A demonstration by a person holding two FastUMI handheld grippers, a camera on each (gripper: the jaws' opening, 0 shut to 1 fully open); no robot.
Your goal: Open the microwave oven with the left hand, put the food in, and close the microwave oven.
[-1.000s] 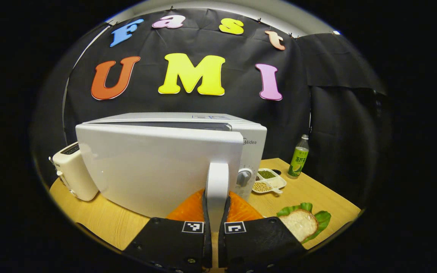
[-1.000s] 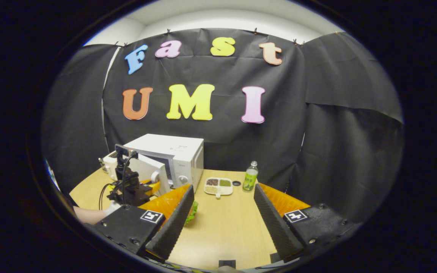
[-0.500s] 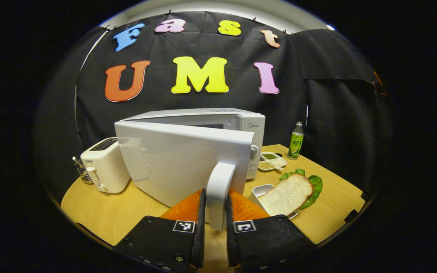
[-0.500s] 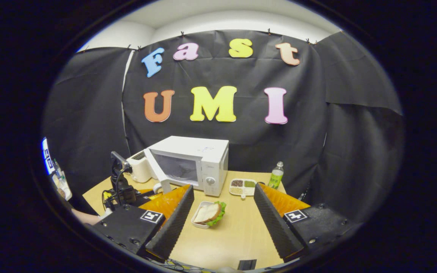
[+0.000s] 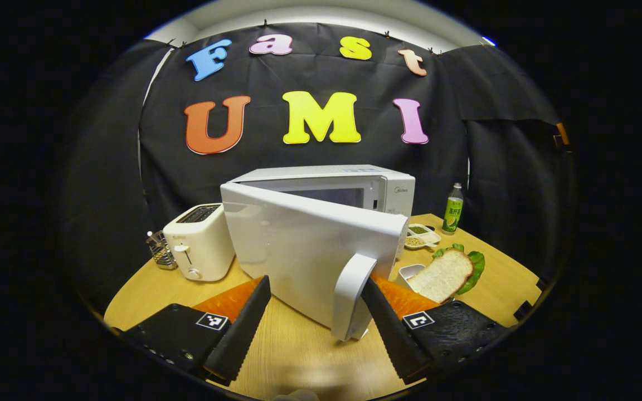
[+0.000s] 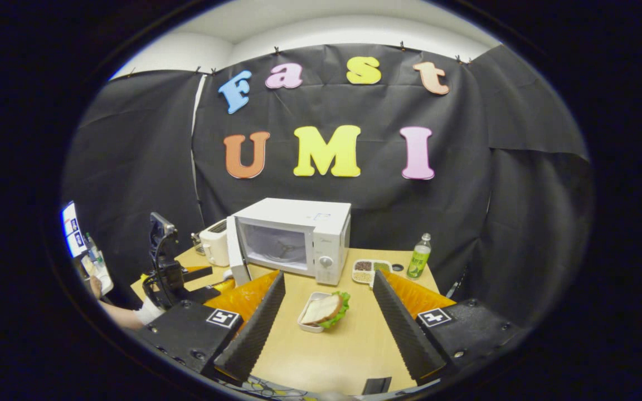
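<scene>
Microwave [image 6: 298, 234] stands open, sandwich [image 6: 325, 309] in its white tray [image 6: 305, 324]; both hand-held grippers spread wide, empty.

A staged recording booth was shown, dressed as a kitchen corner. Black cloth [image 6: 148, 161] had been clipped up as walls around a wooden table [image 6: 332, 351]. A white microwave [image 6: 298, 234] had been set at the back of the table, with a toaster [image 5: 198, 239] placed to its left, and a sectioned dish of dry beans [image 6: 369, 269] and a green bottle [image 6: 419, 258] to its right.
</scene>
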